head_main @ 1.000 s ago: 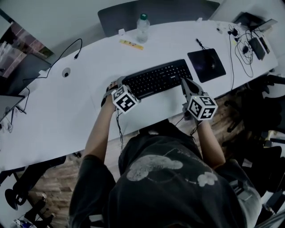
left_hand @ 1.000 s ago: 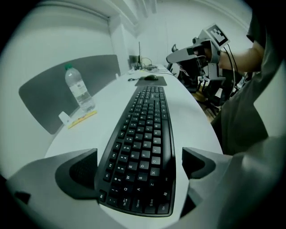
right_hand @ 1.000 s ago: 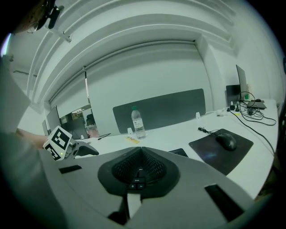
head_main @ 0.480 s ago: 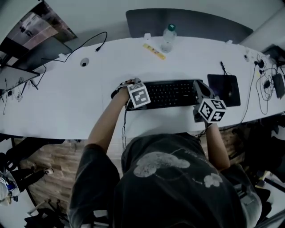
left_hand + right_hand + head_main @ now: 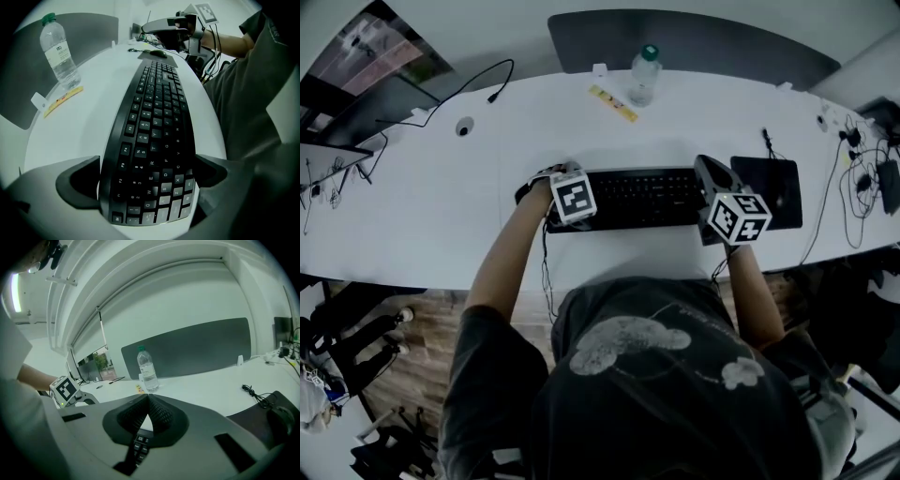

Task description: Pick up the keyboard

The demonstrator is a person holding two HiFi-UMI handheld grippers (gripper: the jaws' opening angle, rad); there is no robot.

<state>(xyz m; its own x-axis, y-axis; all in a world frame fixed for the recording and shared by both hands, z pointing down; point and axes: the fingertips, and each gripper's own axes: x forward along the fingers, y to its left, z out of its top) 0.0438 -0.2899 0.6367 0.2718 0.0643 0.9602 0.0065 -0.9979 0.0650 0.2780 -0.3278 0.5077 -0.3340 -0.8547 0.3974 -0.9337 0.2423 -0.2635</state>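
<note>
Keyboard [image 5: 633, 197] lies flat on the white counter [image 5: 441, 216], its long side running across in front of the person, with a water bottle [image 5: 644, 73] well behind it and a dark mouse pad [image 5: 766, 190] just off its right end.

It looks like a full-size plastic board: stiff, fairly light, long enough to tip if lifted by one end alone. The smooth edges could slide in a loose pinch. The keys would give under pressure, so the front and back rims of the case are the better places to hold, one grip at each short end to keep it level.

The left tongs [image 5: 147, 180] point steeply down over the left end. They are spread, one jaw beside the back rim and the other beside the front rim, with the end keys between them. Whether the pads already touch the case I cannot tell.

The right tongs [image 5: 147, 401] are pressed together with nothing between them. They hang over the right end of the board, close above it, with a few keys showing beneath the tips. They would need to spread before taking that end
</note>
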